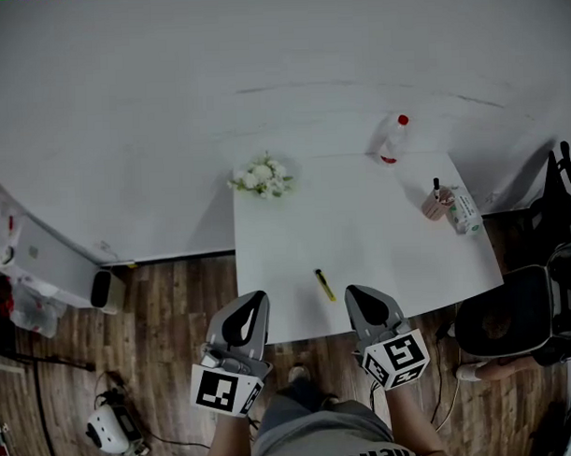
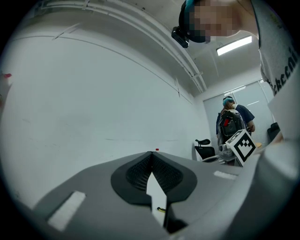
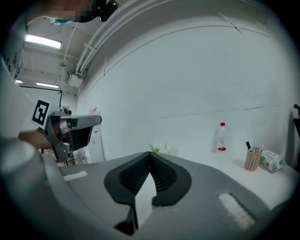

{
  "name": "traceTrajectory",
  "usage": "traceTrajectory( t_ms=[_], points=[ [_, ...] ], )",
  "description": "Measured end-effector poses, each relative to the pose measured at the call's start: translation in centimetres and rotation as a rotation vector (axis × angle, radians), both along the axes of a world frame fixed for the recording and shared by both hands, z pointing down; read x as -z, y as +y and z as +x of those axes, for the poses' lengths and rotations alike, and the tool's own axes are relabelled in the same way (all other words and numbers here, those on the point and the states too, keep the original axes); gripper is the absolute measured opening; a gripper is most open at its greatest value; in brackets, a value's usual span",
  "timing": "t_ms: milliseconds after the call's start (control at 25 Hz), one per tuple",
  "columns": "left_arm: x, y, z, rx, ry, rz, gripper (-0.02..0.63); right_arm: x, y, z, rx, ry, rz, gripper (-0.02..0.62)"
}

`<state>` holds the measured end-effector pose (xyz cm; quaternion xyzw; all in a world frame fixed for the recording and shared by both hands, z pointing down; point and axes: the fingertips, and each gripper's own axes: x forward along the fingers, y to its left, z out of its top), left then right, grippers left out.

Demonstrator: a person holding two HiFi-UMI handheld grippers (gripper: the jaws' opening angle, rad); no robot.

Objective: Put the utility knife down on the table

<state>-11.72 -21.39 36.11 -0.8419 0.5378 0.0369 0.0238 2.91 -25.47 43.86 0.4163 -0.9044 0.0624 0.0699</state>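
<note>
The utility knife, yellow and black, lies flat on the white table near its front edge. My left gripper hovers at that edge, just left of the knife, shut and empty. My right gripper hangs just right of the knife, also shut with nothing in it. In the left gripper view the fingertips meet at the left gripper, and a sliver of the knife shows through the gap below them. In the right gripper view the right gripper is shut on nothing.
A bunch of white flowers sits at the table's far left corner. A red-capped bottle, a pen holder and a lying canister stand far right. A black chair is beside the table's right side.
</note>
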Motion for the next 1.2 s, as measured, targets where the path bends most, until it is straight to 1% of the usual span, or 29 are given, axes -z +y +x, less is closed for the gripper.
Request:
traceTrajectory(
  t_ms=[600,960,1200],
  points=[
    [0.5,0.8,0.0,-0.001,0.001,0.018,0.015,5.6,2.1,0.2,0.005,-0.034,0.148,0.002],
    [0.7,1.0,0.4,-0.001,0.000,0.023,0.015,7.2,2.8,0.4,0.018,-0.072,0.199,0.000],
    [0.8,1.1,0.8,-0.004,-0.002,0.025,0.015,7.4,3.0,0.7,0.018,-0.083,0.206,0.000]
  ],
)
